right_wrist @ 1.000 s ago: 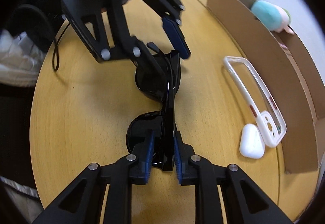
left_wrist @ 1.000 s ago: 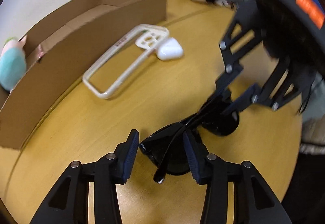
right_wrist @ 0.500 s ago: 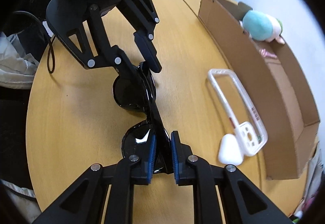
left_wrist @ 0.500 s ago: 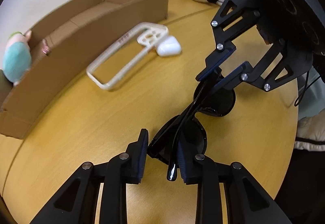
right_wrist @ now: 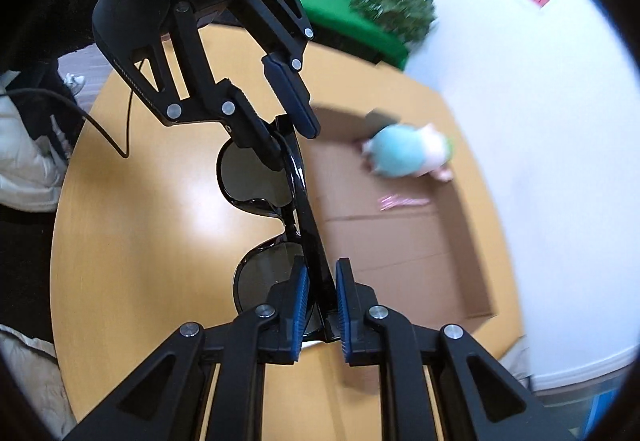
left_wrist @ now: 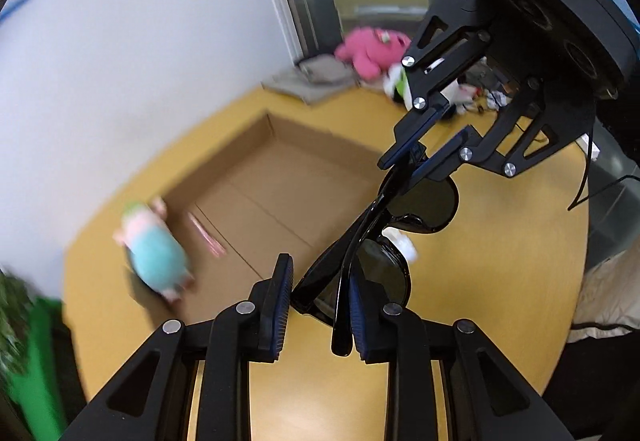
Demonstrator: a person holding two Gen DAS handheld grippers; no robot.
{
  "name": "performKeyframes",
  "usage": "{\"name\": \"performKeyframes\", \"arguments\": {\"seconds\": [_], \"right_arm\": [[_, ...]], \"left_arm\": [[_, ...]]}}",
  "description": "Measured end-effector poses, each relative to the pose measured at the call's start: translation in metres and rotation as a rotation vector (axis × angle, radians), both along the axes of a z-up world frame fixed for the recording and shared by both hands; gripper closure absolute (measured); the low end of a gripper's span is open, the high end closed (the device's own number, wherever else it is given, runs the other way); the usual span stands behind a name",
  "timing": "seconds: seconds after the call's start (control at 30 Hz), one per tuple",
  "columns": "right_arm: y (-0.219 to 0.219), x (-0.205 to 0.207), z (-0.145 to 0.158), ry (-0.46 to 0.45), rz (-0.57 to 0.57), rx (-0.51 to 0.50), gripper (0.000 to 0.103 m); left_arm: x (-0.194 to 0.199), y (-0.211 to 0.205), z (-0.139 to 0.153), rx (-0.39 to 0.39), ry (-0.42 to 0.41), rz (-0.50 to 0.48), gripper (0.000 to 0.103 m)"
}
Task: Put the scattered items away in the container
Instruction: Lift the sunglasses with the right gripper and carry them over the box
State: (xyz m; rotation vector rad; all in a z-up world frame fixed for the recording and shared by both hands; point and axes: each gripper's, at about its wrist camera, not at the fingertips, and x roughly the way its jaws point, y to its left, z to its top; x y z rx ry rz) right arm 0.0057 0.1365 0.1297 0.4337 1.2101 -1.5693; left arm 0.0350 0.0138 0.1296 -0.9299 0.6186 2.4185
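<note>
L gripper (left_wrist: 316, 305), black linkage arms w/ ribbed blue pads, is gripping one end of the sunglasses (left_wrist: 384, 241): the right pad is pressing the folded temple and frame edge, the left pad is standing slightly off the frame w/ a narrow gap. R gripper (right_wrist: 320, 305), same build, jaws narrow, is clamping the opposite end of the sunglasses (right_wrist: 280, 201) btwn both pads. The sunglasses are glossy black plastic, rounded dark lenses, temples folded, and are hanging in the air btwn the two grippers, above the near wall of the cardboard box (left_wrist: 280, 185). The box is a shallow, open-top tray of matte brown corrugated board w/ flap seams across its floor. Inside it, at one end, a soft teal-and-pink plush toy (left_wrist: 154, 253) is lying on the floor, w/ a thin pink stick-like item (left_wrist: 206, 235) just beside it; both are blurred. The box is sitting on a round table (right_wrist: 160, 241) w/ a smooth yellow wood-grain top. A small white object (left_wrist: 404, 243) is showing partly behind the lenses; type cannot be determined.
</note>
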Motion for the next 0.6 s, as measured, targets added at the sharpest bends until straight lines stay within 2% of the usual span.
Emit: {"name": "performKeyframes", "arguments": {"seconds": [0.13,0.27,0.4,0.53,0.6], "right_arm": [[-0.013,-0.017,0.043,0.063,0.007,0.004,0.091],[-0.026,-0.044,0.071,0.101,-0.001,0.009,0.091],[-0.038,-0.078,0.079,0.112,-0.013,0.024,0.091],[-0.05,-0.114,0.082,0.117,-0.026,0.054,0.092],[-0.047,-0.119,0.08,0.113,-0.028,0.066,0.092]], "left_arm": [[-0.015,-0.012,0.05,-0.02,0.059,-0.025,0.076],[-0.039,-0.019,0.082,-0.035,0.092,-0.036,0.076],[-0.071,-0.023,0.097,-0.054,0.1,-0.054,0.076],[-0.11,-0.022,0.099,-0.077,0.092,-0.06,0.076],[-0.129,-0.023,0.099,-0.078,0.095,-0.078,0.076]]}}
